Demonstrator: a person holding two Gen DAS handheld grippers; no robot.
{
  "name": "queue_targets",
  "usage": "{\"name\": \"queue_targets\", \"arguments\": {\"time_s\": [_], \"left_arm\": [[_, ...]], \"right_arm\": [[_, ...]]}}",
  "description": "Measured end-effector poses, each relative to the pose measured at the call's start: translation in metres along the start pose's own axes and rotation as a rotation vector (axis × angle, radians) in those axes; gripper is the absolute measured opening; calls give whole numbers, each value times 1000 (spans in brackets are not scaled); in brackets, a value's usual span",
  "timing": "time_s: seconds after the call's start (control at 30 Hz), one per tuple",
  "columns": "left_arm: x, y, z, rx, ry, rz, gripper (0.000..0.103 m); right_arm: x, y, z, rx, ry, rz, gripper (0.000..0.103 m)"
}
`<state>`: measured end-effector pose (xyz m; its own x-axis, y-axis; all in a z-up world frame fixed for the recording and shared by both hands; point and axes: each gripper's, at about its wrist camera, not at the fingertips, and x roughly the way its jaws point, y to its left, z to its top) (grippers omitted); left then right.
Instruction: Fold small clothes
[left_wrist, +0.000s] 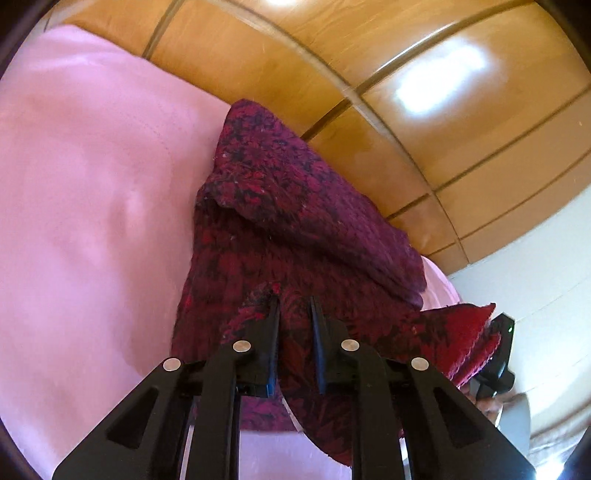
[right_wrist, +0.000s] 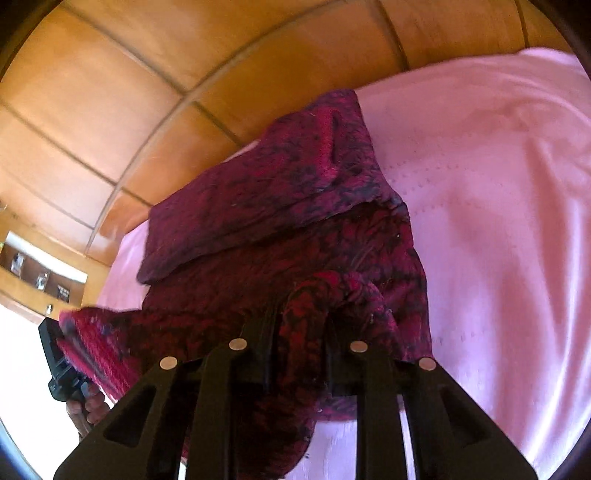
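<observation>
Both your claws, left claw (left_wrist: 293, 301) and right claw (right_wrist: 301, 314), pinch the near edge of the maroon knit garment (left_wrist: 295, 206), lifted off the pink bedsheet (left_wrist: 85, 184). Far flap already folded; the rest remains.

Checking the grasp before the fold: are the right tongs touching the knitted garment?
Touching. The right wrist view shows the dark red knitted garment bunched between the right tongs, fabric pressed against both fingers.
</observation>
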<state>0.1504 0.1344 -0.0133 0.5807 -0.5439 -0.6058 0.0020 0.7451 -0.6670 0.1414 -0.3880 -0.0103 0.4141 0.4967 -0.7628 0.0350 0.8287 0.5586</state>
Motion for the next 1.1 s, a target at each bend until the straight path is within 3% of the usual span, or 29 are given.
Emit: {"name": "queue_targets", "arguments": {"time_s": [0.07, 0.13, 0.17, 0.2, 0.27, 0.33, 0.37, 0.4, 0.43, 0.53, 0.63, 0.7, 0.77, 0.87, 0.97, 1.1], "left_arm": [[6, 7, 9, -55, 23, -5, 21], [1, 13, 16, -89, -9, -12, 34], [-8, 16, 20, -91, -68, 24, 54], [-16, 22, 20, -106, -97, 27, 64], [-32, 35, 22, -147, -130, 2, 66], [-43, 40, 17, -116, -162, 54, 68], [-49, 43, 11, -75, -165, 87, 68], [-51, 45, 6, -55, -157, 84, 68], [-54, 47, -2, -36, -140, 59, 72], [-60, 54, -28, 10, -105, 20, 82], [-71, 69, -53, -34, -115, -45, 85], [-76, 71, -60, -30, -131, -50, 87], [-75, 67, -60, 14, -144, -19, 88], [-62, 59, -52, 52, -134, -16, 88], [-47, 60, -46, 38, -117, -17, 88], [-68, 80, -48, -93, -158, -94, 88]], "right_arm": [[6, -3, 2, 26, 24, 10, 21], [-1, -9, 6, 45, 35, 62, 34], [-3, -10, 10, 50, 30, 85, 37], [-7, -12, 10, 59, 26, 117, 43], [-18, -20, 12, 99, 20, 204, 59], [-28, -19, 15, 107, -16, 235, 70], [-35, -20, 14, 91, -44, 230, 74], [-43, -21, 13, 78, -78, 201, 88], [-51, -22, 11, 64, -116, 161, 93], [-64, -27, 2, 11, -131, 104, 93], [-64, -32, -15, -43, -105, 41, 92], [-60, -31, -25, -97, -83, -8, 90], [-50, -24, -31, -162, -70, -56, 86], [-27, -13, -32, -246, -48, -119, 68], [-13, -2, -37, -326, -38, -201, 59], [-16, -3, -43, -356, -40, -215, 56]]}}
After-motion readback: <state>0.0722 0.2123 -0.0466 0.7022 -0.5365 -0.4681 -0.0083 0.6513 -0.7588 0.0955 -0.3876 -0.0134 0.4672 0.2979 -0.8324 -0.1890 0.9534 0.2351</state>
